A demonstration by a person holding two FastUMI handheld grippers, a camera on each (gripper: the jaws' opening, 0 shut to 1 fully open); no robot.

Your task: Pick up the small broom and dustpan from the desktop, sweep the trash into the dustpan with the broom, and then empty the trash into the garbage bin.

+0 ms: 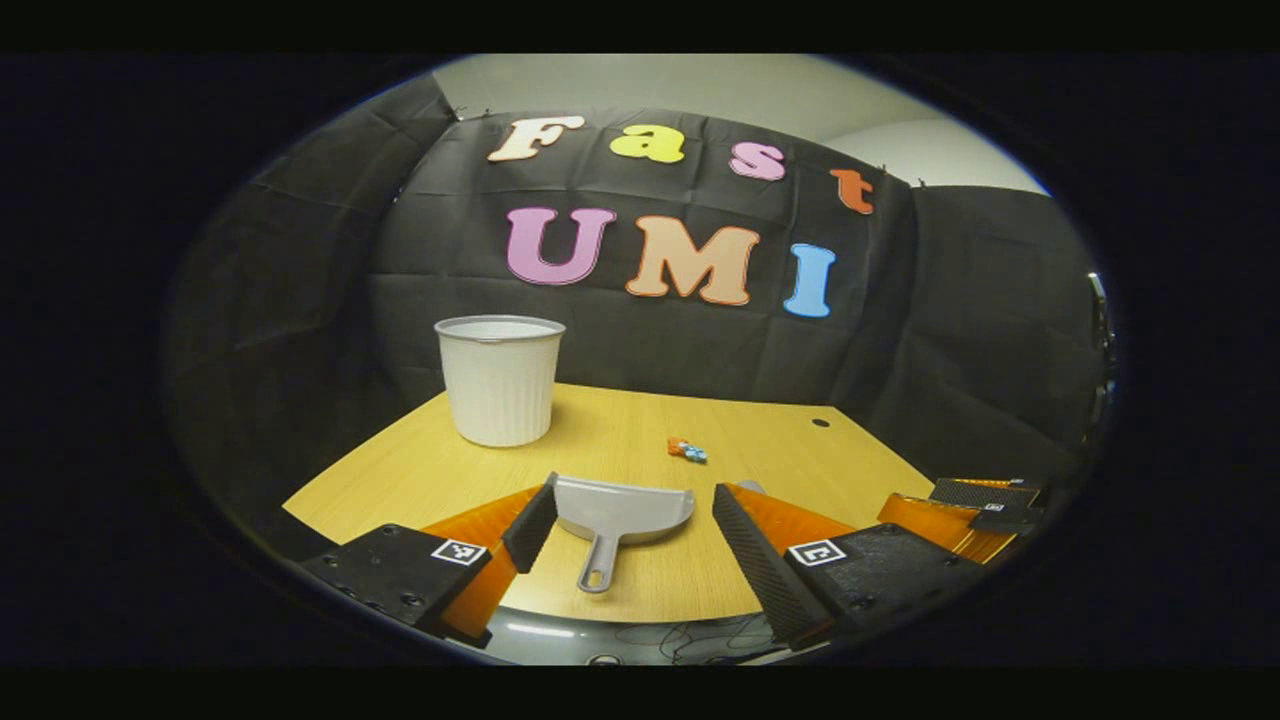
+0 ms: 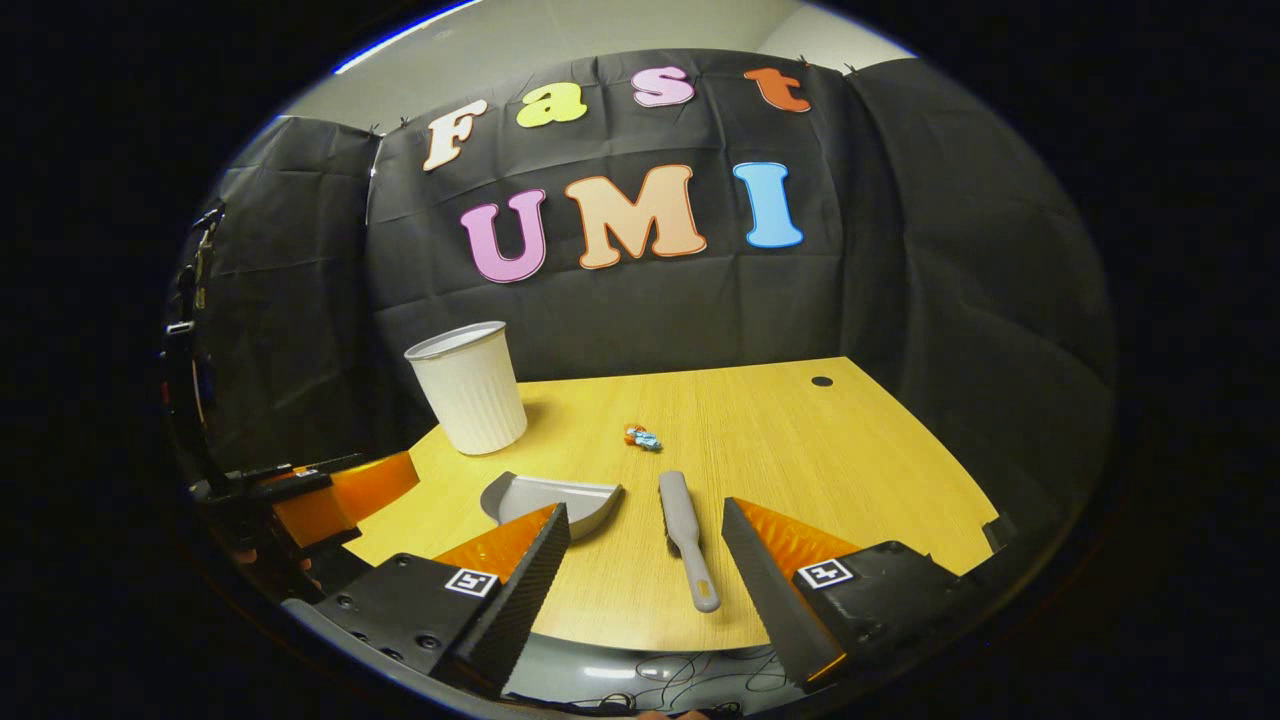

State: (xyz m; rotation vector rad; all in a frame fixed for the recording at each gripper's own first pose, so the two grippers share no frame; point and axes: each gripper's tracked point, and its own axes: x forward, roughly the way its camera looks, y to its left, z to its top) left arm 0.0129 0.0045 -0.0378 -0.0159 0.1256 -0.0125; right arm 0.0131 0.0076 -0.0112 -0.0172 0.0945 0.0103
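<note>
Nothing is done yet, as far as I can judge. The small grey plastic dustpan (image 1: 625,508) lies flat on the light wooden desk (image 1: 640,420), low in the middle of the left gripper view, with its thin handle pointing toward the camera. The left gripper (image 1: 632,535) hangs over it with its two black fingers wide apart, holding nothing. The dustpan sits right between them but is not touched.

In the right gripper view, the small grey broom (image 2: 685,535) lies on the desk just beside the dustpan, low in the middle of the frame. The right gripper (image 2: 645,555) has its fingers wide apart too, and the broom lies between them, not gripped.

The trash (image 2: 643,438) is a tiny red and blue bit, near the middle of the desk, a little way past the broom. The white ribbed plastic garbage bin (image 2: 468,388) stands upright in the left part of the frame, at the back of the desk.

Left to do: grab both tools, sweep, then tip the trash into the bin.
</note>
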